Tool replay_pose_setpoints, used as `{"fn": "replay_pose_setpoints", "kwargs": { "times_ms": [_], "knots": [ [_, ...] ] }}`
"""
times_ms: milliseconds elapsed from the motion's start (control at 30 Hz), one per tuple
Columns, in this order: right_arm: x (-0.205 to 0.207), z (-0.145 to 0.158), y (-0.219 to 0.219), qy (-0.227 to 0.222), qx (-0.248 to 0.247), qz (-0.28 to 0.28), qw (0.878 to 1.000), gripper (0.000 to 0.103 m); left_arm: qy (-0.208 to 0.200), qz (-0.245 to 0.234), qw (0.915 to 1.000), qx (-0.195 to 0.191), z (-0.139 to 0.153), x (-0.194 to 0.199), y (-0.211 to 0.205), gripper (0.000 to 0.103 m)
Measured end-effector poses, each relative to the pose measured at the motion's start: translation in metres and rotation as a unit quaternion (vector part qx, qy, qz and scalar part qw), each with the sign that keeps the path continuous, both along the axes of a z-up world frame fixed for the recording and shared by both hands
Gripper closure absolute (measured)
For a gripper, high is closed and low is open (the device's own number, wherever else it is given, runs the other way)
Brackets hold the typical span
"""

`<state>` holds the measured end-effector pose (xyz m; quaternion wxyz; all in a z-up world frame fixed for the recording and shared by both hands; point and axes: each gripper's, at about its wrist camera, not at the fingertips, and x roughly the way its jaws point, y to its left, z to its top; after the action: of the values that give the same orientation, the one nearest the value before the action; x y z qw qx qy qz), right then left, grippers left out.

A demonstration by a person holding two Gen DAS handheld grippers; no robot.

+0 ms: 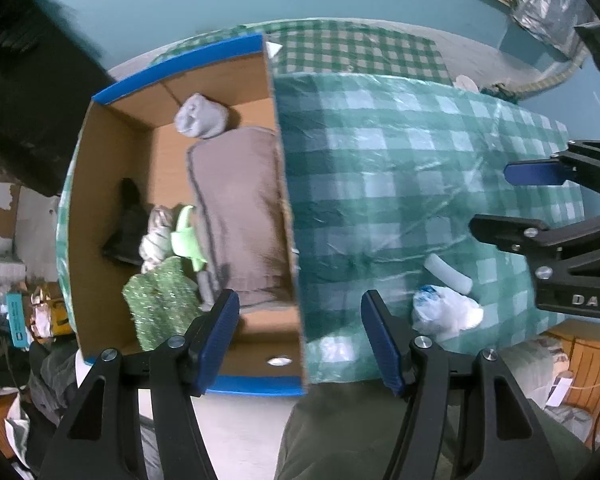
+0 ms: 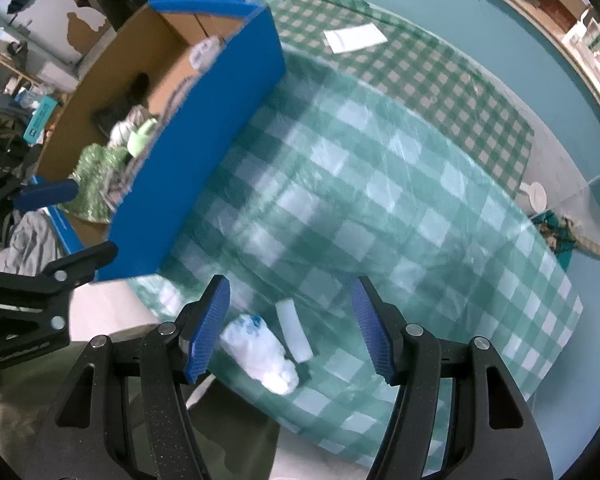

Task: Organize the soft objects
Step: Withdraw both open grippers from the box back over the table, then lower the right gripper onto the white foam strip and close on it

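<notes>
A white crumpled bag (image 2: 260,354) and white foam piece (image 2: 294,330) lie on the checkered counter (image 2: 380,200), beside the cardboard box (image 1: 100,200). Left claw (image 1: 300,340) and right claw (image 2: 290,330) are both released, grasping nothing.

Box (image 2: 204,128) wall hides towel (right cam).

Dim, cool bluish light, no hard shadows. Motion blur smears the checked cloth (image 2: 380,184) & box (image 1: 172,216) in both views. Faint glare on plastic over cloth. Heavy fisheye bend, black corners round cloth.
</notes>
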<state>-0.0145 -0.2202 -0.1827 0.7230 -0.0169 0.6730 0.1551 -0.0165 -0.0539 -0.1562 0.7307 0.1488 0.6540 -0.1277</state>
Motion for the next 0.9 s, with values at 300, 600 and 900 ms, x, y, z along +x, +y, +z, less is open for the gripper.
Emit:
{"fn": "replay_pose_setpoints", "kwargs": {
  "times_ms": [300, 600, 900],
  "knots": [
    [-0.022, -0.029, -0.019, 0.028, -0.006, 0.002, 1.000, 0.038, 0.026, -0.008, 0.9996, -0.004, -0.016, -0.019, -0.028, 0.038],
    [-0.039, -0.048, -0.026, 0.040, -0.008, 0.014, 0.999, 0.038, 0.048, -0.007, 0.9988, -0.002, -0.034, -0.036, -0.047, 0.038],
    [-0.041, -0.068, -0.020, 0.041, 0.001, 0.027, 0.999, 0.038, 0.067, 0.001, 0.9977, 0.010, -0.054, -0.049, -0.053, 0.038]
  ]
}}
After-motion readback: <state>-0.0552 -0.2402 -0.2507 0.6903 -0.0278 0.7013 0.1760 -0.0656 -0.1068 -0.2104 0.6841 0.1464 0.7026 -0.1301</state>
